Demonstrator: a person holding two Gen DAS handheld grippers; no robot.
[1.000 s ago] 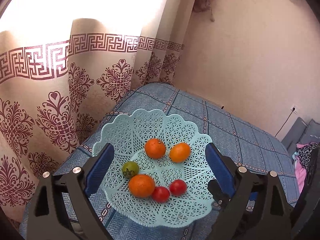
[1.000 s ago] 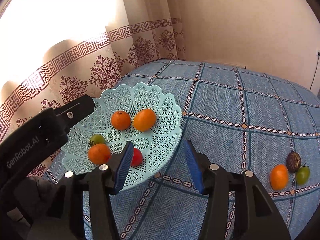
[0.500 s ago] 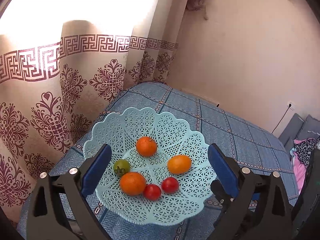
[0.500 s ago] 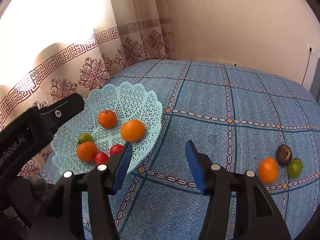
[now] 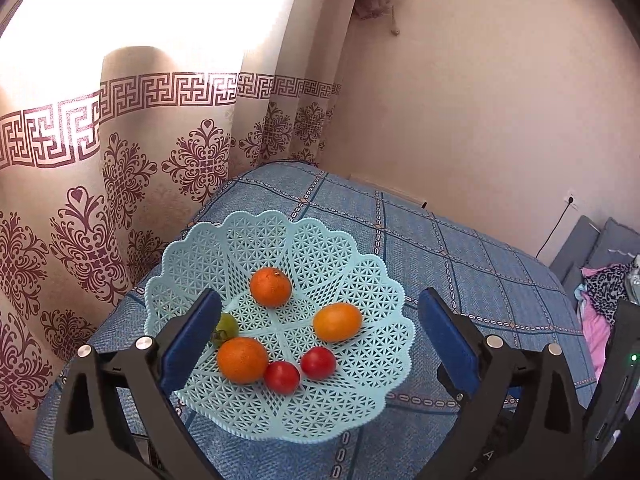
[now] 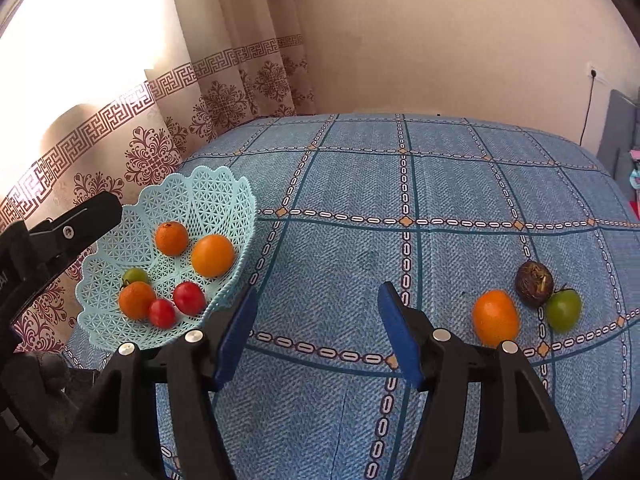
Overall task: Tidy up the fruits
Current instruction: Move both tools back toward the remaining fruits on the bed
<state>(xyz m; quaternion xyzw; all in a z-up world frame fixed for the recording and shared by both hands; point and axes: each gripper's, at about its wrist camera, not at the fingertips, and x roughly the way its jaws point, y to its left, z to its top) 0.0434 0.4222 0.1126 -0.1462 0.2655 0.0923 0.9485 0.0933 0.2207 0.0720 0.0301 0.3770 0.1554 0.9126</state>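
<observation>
Pale turquoise lattice basket (image 5: 352, 264), blue checked tablecloth (image 6: 440, 184), maroon-patterned beige curtain (image 5: 120, 184).

A pale blue lattice basket (image 6: 224, 200) with a scalloped rim sits left of the right tongs (image 6: 316, 300), holding three oranges, two red tomatoes (image 6: 189, 298) and a green one (image 6: 135, 276). To the right of those tongs, a loose orange (image 6: 496, 322), a dark wrinkled fruit (image 6: 534, 283) and a green tomato (image 6: 564, 310) cluster on the blue checked cloth, touching.
</observation>
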